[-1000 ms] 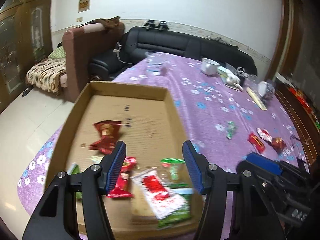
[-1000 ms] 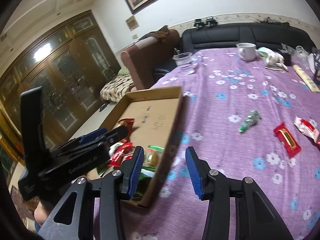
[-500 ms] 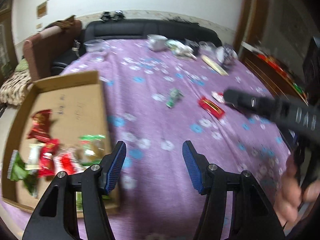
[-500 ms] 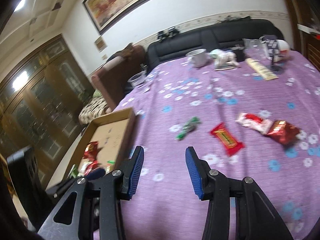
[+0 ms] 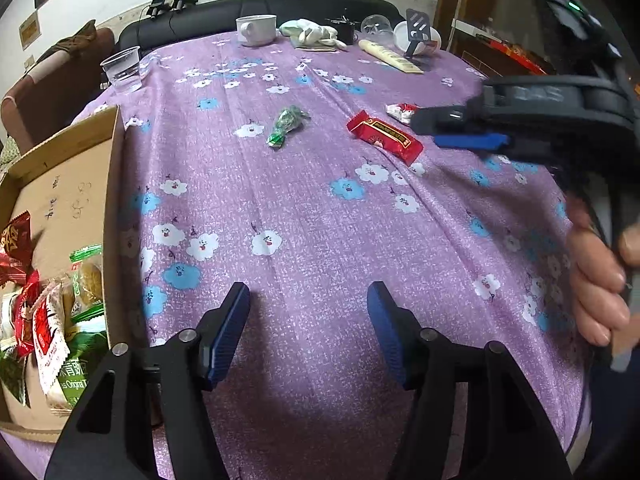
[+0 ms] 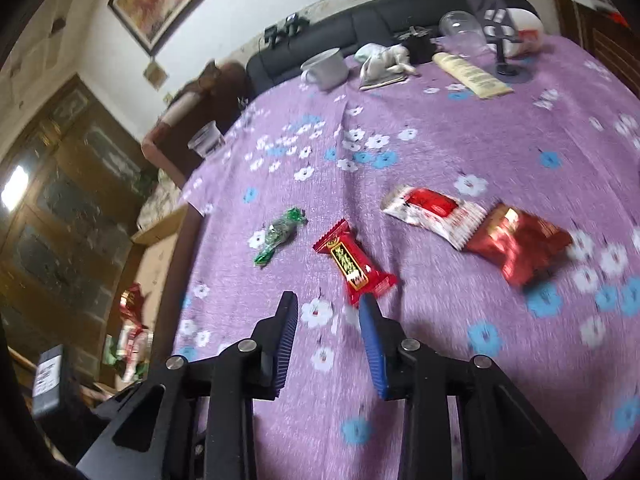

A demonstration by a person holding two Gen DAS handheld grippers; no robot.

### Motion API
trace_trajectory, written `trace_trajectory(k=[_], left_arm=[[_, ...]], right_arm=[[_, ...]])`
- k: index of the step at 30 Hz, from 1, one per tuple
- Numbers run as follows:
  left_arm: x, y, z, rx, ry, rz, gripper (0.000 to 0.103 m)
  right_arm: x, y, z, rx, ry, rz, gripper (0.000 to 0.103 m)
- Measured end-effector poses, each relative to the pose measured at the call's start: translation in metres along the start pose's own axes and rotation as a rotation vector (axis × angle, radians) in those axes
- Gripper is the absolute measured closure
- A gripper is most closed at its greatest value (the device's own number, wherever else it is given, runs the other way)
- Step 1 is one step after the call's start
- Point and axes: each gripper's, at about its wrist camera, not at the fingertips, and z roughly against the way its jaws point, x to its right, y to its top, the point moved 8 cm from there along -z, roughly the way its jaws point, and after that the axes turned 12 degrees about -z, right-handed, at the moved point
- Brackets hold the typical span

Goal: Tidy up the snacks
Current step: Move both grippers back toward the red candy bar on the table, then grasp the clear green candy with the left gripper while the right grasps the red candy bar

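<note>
The red snack bar lies flat on the counter's purple flowered cloth, just ahead of the right tongs, whose jaws are closing with nothing between them. Beside the bar lie a green candy toward the cardboard box at the counter's near edge, and white and red foil packets on its other side. The left tongs hover released over bare cloth nearer than the bar, jaws opening; a black sofa lines the wall beyond.

Both wrist views angled down, near purple tablecloth; share red snack bar; right slightly blurred.
</note>
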Motion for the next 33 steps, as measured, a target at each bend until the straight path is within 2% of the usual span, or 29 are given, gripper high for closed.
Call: trace_trajectory(k=[6, 12, 17, 21, 23, 25, 28, 33], left_arm=[[0.001, -0.003, -0.001, 0.001, -0.017, 0.0, 0.043], [0.003, -0.001, -0.003, -0.006, -0.033, -0.011, 0.043], [-0.004, 0.01, -0.005, -0.014, -0.032, 0.008, 0.043], [-0.018, 0.039, 0.002, 0.007, -0.025, 0.053, 0.043], [-0.027, 0.058, 0.003, 0.033, -0.003, 0.068, 0.043], [-0.037, 0.077, -0.004, 0.031, 0.044, 0.083, 0.043], [-0.048, 0.1, -0.026, 0.016, 0.105, 0.086, 0.043], [-0.046, 0.109, -0.065, -0.048, 0.098, 0.094, 0.045]], right_arm=[[-0.01, 0.006, -0.03, 0.007, -0.115, 0.161, 0.068], [-0.012, -0.002, -0.034, 0.056, -0.206, 0.289, 0.07], [0.001, 0.006, -0.041, 0.04, -0.202, 0.26, 0.071], [0.003, 0.007, -0.039, 0.041, -0.183, 0.246, 0.08], [0.005, 0.008, -0.034, 0.031, -0.161, 0.197, 0.082], [0.01, 0.009, -0.027, 0.014, -0.113, 0.117, 0.082], [0.019, 0.014, -0.018, 0.027, -0.099, 0.049, 0.082], [0.028, 0.017, -0.014, 0.009, -0.056, -0.026, 0.082]])
